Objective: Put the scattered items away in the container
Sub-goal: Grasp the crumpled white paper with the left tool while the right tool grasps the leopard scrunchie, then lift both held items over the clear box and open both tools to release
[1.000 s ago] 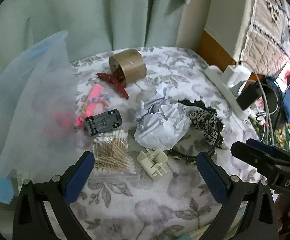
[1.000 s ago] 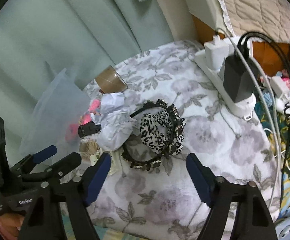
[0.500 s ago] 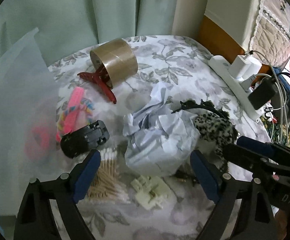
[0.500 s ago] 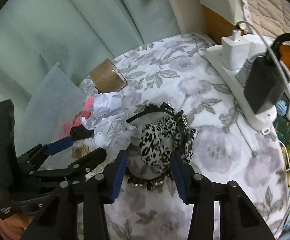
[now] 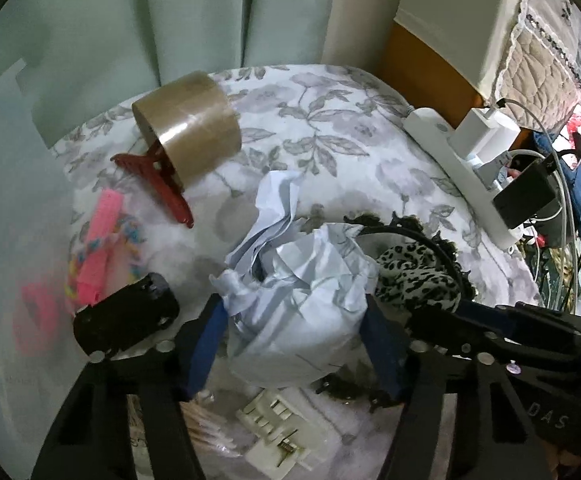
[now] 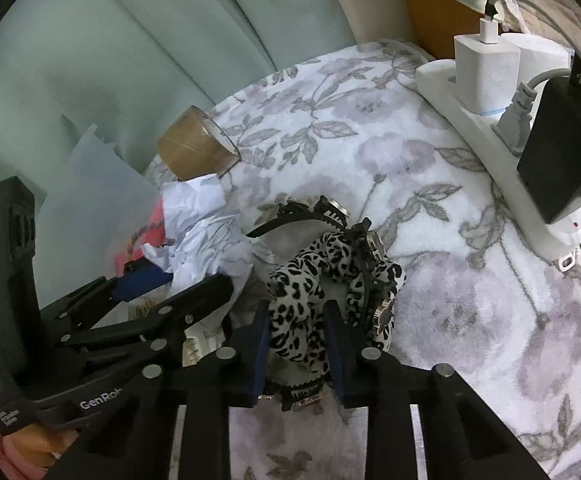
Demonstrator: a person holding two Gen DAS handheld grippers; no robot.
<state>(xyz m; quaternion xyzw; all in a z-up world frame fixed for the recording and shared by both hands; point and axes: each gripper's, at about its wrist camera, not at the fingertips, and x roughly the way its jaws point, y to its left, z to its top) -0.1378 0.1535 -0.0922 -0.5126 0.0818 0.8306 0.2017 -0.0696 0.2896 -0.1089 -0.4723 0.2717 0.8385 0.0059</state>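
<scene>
Pick step in hand, both sides at once. Left gripper (image 5: 294, 344) jaws have just been closing and are now pressed against the sides of the paper ball (image 5: 298, 312), mid-cloth beside the headband. Right gripper (image 6: 295, 354) jaws have just been closing too and are pinched on the leopard bow of the headband (image 6: 330, 280). Tape (image 5: 188, 130), red clip (image 5: 162, 186), black toy (image 5: 126, 314), swabs and white clip (image 5: 278, 436) are left on the floral cloth (image 6: 430, 208). Translucent bag (image 5: 14, 216), taken as the container, is seen at far left. Next, judged: both grips to be confirmed firm, a lift clear of the clutter, then carry left over the bag mouth. Snag risk: headband teeth may be caught on paper.
</scene>
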